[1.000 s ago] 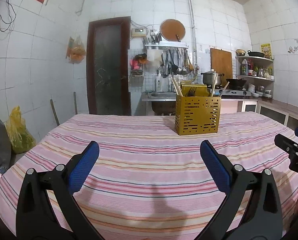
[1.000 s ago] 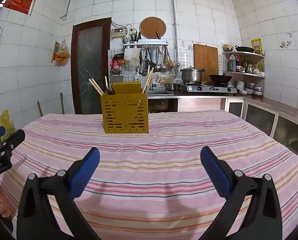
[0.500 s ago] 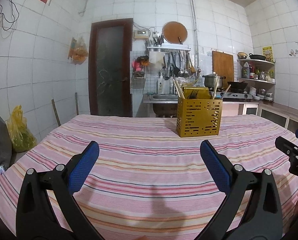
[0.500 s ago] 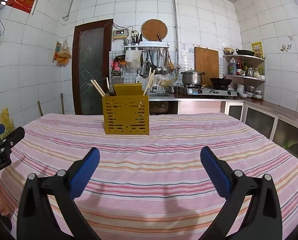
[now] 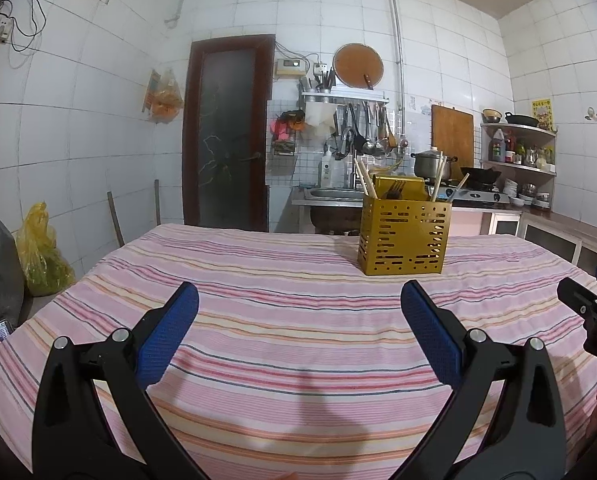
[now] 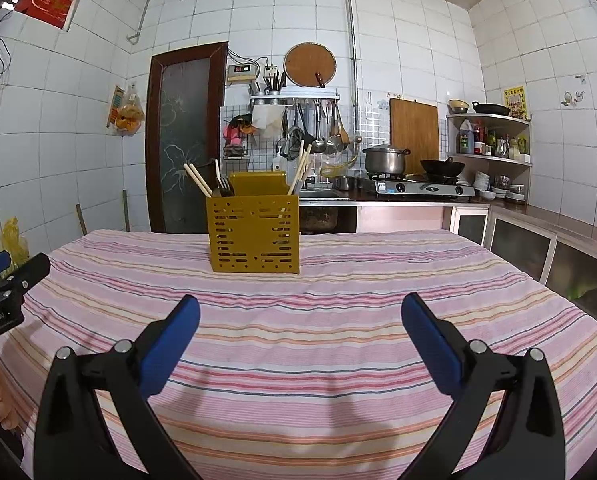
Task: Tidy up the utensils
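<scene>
A yellow perforated utensil holder (image 5: 404,238) stands upright on the striped tablecloth (image 5: 290,332), far side, right of centre; it also shows in the right wrist view (image 6: 253,234). Wooden chopsticks (image 6: 198,180) and dark forks (image 6: 223,189) stick out of its top. My left gripper (image 5: 298,308) is open and empty, low over the cloth, well short of the holder. My right gripper (image 6: 300,312) is open and empty, also short of it. Each gripper shows at the other view's edge.
Behind the table are a dark door (image 5: 226,132), a sink with hanging ladles (image 5: 362,132), a stove with a pot (image 6: 384,160) and wok, and cabinets (image 6: 538,248) along the right. A yellow bag (image 5: 42,256) sits on the floor at the left.
Both views have tilted slightly upward, so the holder sits a little lower in frame. Both grippers stay open and empty.
</scene>
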{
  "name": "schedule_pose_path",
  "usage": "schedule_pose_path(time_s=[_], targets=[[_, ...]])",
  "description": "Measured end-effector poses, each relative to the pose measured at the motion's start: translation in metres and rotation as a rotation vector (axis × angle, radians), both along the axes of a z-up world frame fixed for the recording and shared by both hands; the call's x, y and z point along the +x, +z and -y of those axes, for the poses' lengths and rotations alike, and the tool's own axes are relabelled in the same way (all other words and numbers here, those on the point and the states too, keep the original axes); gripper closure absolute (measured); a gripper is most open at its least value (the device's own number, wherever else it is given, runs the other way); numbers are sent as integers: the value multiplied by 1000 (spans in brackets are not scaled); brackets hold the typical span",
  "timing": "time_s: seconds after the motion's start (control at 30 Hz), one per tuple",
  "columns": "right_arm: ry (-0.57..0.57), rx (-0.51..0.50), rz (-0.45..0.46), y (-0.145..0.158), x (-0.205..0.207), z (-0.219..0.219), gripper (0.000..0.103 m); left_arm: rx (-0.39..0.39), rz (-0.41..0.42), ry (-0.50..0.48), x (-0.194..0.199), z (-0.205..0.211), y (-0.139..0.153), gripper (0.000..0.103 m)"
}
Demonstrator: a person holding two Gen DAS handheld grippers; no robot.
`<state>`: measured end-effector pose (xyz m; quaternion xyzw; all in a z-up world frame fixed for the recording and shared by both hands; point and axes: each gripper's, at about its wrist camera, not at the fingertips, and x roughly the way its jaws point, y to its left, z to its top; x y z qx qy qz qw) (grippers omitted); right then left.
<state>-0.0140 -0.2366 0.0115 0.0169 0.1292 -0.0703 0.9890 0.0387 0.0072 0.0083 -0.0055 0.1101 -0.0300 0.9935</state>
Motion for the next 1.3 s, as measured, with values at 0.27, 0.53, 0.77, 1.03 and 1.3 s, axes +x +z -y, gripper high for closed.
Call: schedule_pose_path(time_s=[0.27,0.53,0.77,1.03,1.3], targets=[[2,-2,4,1,-2,-1,4,0,3,2,0,0,-1,5],[2,-1,5,1,-3,-2,4,2,-2,11,1,-1,-1,5],[2,-1,4,0,-2,-2,4,2,-3,11,1,-3,-1,5],[1,-3,4,0,-1,-2,4,7,-1,7,1,-2,0,5],[1,-1,2,-1,0,-2,4,7,-3,3,0,-2,0,5]])
